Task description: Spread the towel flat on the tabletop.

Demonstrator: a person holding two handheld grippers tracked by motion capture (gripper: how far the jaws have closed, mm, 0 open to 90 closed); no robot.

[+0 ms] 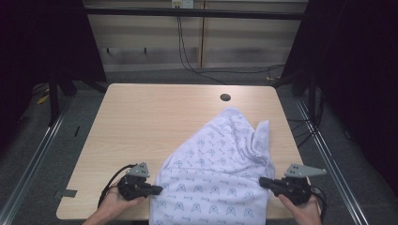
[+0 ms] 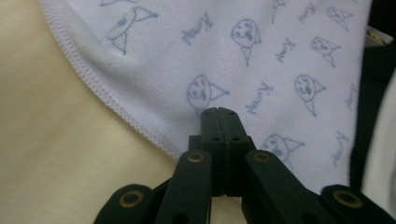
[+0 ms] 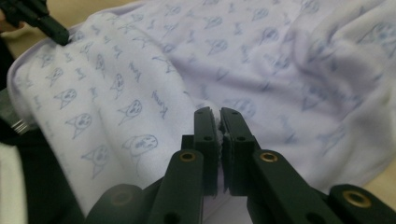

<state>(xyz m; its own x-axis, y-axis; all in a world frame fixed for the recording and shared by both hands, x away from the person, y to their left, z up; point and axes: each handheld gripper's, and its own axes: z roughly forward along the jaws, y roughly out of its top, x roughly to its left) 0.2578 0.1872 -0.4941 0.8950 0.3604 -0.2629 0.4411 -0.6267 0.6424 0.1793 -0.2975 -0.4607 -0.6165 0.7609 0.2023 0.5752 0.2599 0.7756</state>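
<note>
The printed white cloth lies at the worktop's near edge. The left gripper pinches its left hem, and the right gripper pinches its right hem. Both should lift evenly, I think, keeping the cloth taut.

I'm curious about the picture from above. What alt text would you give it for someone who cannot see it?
A person's two hands hold black grippers at the near edge of a light wooden table, the left gripper and right gripper each closed on a side of a white cloth with a small blue print. The cloth lies rumpled, rising to a peak toward the far side.
</note>
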